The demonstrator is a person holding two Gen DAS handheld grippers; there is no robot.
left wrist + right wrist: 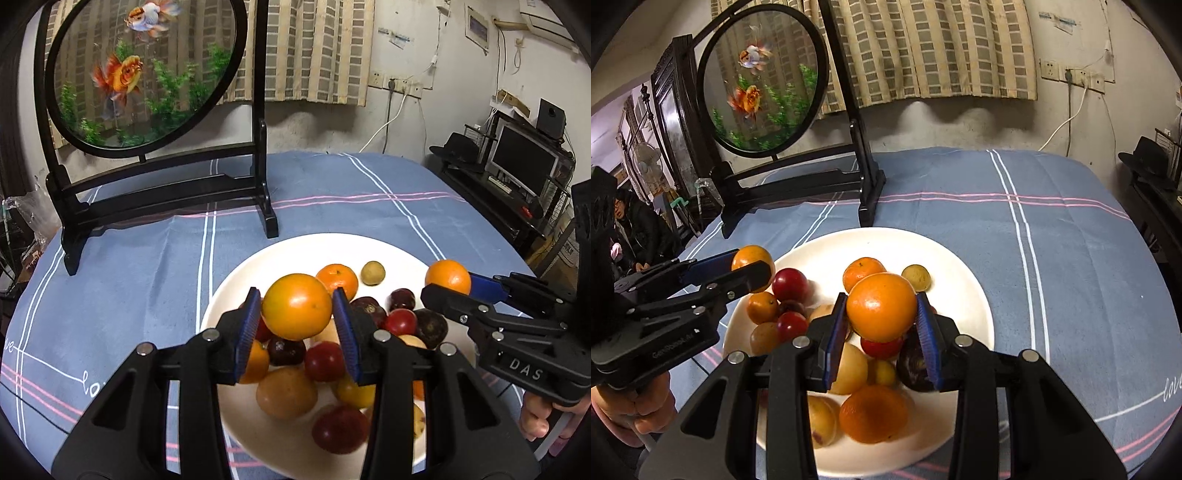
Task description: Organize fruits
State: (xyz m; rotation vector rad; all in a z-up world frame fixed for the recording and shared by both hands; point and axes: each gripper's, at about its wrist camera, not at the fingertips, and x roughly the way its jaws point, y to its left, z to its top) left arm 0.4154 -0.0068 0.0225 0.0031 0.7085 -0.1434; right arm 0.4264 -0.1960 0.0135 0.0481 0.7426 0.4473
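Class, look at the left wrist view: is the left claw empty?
No: the left claw grips an orange between its blue pads, above the white plate.

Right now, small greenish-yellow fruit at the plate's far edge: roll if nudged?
Probably. The small greenish-yellow fruit looks round and sits alone on bare white plate, nothing bracing it. The plate's shallow upturned rim may stop it. Likely light.

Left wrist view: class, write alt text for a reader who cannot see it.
The left gripper holds an orange above a white plate piled with red, orange and yellow fruit on a blue striped tablecloth. At right, the right gripper holds a smaller orange. A round goldfish screen stands behind.
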